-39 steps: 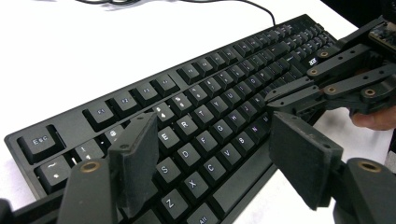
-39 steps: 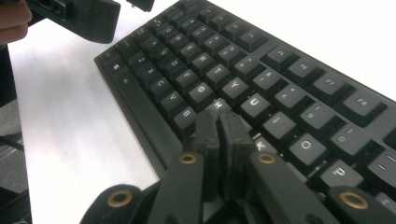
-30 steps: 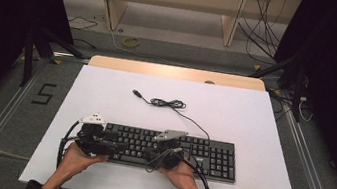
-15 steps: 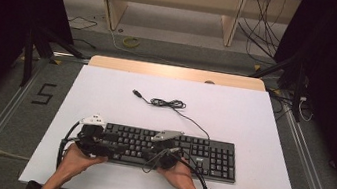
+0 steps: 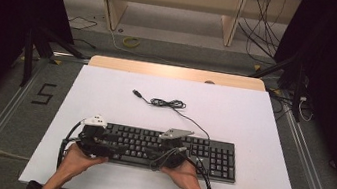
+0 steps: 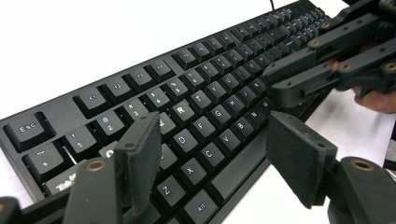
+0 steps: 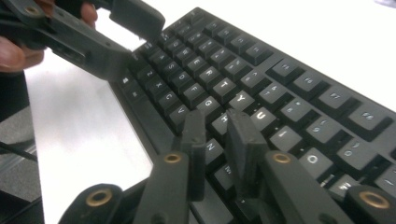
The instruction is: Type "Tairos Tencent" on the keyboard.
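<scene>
White table (image 5: 106, 90), light wood strip along far edge. On it: black keyboard (image 5: 217, 158) near front, its coiled USB cable (image 5: 167, 103) lying mid-table behind it.

One keyboard (image 5: 170, 151), one coiled cable (image 5: 167, 103), and two claws: left claw (image 5: 98, 142), right claw (image 5: 167, 156).

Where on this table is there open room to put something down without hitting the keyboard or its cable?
The widest bare patch is the far left of the white table, left of the coiled cable. The right side beyond the keyboard is free too, as is the far right behind it. It is crowded at the near edge, where the left gripper and right gripper sit over the keys.
</scene>
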The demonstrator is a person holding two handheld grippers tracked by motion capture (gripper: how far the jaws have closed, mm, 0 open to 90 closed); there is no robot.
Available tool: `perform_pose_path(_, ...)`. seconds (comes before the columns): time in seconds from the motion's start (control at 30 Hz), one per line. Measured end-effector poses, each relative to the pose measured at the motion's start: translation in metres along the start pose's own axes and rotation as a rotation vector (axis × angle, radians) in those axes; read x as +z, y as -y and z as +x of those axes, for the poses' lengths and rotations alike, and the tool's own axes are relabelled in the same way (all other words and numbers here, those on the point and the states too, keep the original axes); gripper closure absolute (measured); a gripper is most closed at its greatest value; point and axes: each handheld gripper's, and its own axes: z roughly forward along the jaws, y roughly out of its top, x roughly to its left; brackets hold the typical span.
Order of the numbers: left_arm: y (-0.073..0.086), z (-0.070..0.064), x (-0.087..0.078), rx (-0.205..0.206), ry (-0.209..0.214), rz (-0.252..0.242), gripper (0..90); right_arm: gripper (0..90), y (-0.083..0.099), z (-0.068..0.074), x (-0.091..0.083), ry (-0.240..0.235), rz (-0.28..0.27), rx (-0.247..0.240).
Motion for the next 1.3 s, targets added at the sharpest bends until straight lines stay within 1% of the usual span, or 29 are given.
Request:
perform_pose_path(0.13,0.0,-0.001,0.001,0.004,0.001,0.006,38.0,69.8,0.0,-0.002,-0.006,-0.01,-0.02,0.011)
perform_pose_path(0.23,0.0,0.0,0.001,0.006,0.004,0.01,40.0,67.3,0.0,-0.002,-0.01,-0.016,-0.03,0.014)
perform_pose_path(0.37,0.0,0.0,0.002,0.009,0.008,0.017,42.8,62.4,0.0,-0.002,-0.012,-0.027,-0.036,0.018)
perform_pose_path(0.53,-0.001,-0.001,0.002,0.014,0.011,0.024,46.1,56.5,0.001,-0.002,-0.015,-0.027,-0.042,0.022)
perform_pose_path(0.8,-0.002,-0.001,0.004,0.021,0.02,0.037,53.3,52.8,0.002,-0.004,-0.021,-0.03,-0.062,0.023)
perform_pose_path(0.83,-0.003,-0.001,0.004,0.029,0.022,0.045,54.3,52.6,0.002,-0.004,-0.021,-0.031,-0.06,0.028)
perform_pose_path(0.93,-0.003,-0.002,0.005,0.034,0.024,0.051,57.9,51.3,0.002,-0.004,-0.023,-0.031,-0.065,0.024)
perform_pose_path(1.07,-0.004,-0.003,0.006,0.052,0.027,0.068,63.4,48.7,0.003,-0.004,-0.024,-0.031,-0.072,0.025)
perform_pose_path(1.17,-0.005,-0.003,0.007,0.065,0.029,0.072,68.2,46.1,0.003,-0.003,-0.026,-0.03,-0.076,0.027)
perform_pose_path(1.3,-0.005,-0.005,0.009,0.085,0.03,0.086,75.3,45.2,0.004,-0.004,-0.029,-0.025,-0.082,0.029)
